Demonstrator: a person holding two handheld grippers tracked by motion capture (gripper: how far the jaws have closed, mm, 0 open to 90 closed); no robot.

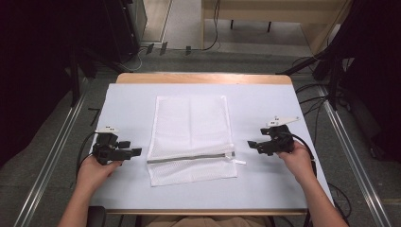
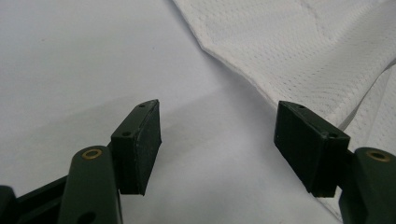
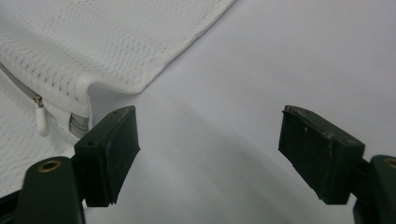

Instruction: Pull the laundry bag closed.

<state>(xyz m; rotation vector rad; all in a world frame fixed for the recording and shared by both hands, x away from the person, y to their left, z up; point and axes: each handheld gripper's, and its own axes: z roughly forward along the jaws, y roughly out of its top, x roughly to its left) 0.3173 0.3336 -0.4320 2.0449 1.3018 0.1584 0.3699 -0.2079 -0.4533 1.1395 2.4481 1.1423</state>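
White mesh laundry bag (image 1: pixel 191 137) lies flat mid-table, zip closed across its near end, 2 grippers flanking it.

I judge it light, limp and prone to bunching, so I would pinch a hemmed edge or the white zip pull (image 3: pixel 42 120) at the right. My left gripper (image 1: pixel 126 147) and right gripper (image 1: pixel 254 145) both stand wide open, holding nothing, just beside the bag's edges.

grey floor (image 1: pixel 47 142), cables (image 1: pixel 309 101) (dim surroundings)
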